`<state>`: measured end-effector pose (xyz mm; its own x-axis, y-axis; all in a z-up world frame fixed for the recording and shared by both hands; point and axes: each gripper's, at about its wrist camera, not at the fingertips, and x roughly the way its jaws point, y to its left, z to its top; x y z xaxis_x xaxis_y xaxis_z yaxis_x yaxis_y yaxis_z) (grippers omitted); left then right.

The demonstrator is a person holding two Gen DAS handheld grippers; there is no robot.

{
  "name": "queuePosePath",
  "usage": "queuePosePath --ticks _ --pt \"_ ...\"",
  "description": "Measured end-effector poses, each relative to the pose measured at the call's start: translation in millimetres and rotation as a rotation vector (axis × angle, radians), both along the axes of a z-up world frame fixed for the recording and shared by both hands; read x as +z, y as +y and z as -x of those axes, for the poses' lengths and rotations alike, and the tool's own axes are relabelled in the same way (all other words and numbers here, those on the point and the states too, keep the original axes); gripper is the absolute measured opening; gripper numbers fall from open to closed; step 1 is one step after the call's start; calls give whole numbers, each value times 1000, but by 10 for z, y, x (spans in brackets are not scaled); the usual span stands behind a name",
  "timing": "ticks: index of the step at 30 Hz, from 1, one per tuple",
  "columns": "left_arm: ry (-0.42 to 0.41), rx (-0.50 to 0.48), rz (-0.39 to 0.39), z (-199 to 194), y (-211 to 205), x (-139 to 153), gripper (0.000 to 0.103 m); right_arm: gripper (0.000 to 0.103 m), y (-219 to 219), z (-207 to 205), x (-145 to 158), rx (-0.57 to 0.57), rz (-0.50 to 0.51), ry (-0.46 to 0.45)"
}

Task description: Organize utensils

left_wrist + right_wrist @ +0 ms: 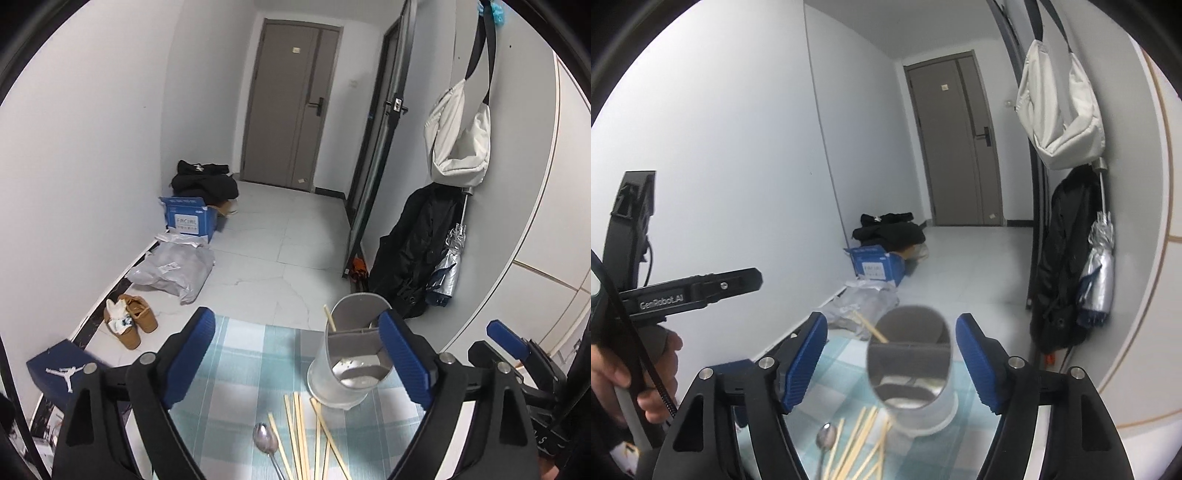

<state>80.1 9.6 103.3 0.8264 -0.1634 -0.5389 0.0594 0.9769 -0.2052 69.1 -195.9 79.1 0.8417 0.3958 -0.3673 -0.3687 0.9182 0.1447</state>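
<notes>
chopsticks (301, 439) lie loose in a fan at the near edge of my left view, with a metal spoon (265, 441) just beside them on their left, all flat on the checked cloth of the tabletop (236, 354). nothing is sorted there yet, as i judge it. my left tongs (297, 356) stand wide with nothing between the blue pads (194, 356); the pile sits below and between them, not touched. my right tongs (892, 365) are wide too and empty, framing the holder from the other camera, and they show at the right edge of my left view. in the right view a hand (626, 373) grips the handle of the left tool, which juts out at the left.

just past the pile stands the grey utensil holder (345, 365), upright, close to the far ends of the chopsticks. one chopstick (329, 318) already leans inside it, tip against the rim, so i take the holder as the place where the rest belong. i read both tongs as spread ready for a pick, and the thin sticks will likely need a narrow pinch near one end to tip them into the holder's mouth.

further off is the tiled floor (266, 236) with tan shoes (129, 319), a grey mail bag (177, 267) and a blue box (188, 219). a white bag (458, 136) hangs on the right wall, and a grey door (291, 107) closes the hallway.
</notes>
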Motion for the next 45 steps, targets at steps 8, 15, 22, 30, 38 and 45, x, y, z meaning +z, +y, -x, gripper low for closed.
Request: queuePosePath --ticks 8,15,22,30,38,45 --pt "-32 39 7 275 108 -95 97 79 79 309 -119 -19 -14 1" --pt "-44 23 -24 471 111 -241 98 80 115 428 -317 -24 -23 41" --pt "-49 15 -26 533 139 -369 98 85 144 487 -489 -51 -32 73" --pt "70 40 22 419 291 -850 98 85 179 403 -771 -75 17 137" --pt "233 53 -1 254 413 -1467 98 85 270 282 -1155 -3 24 242" --pt "365 7 18 100 319 -1737 98 85 302 121 -1532 -18 58 348"
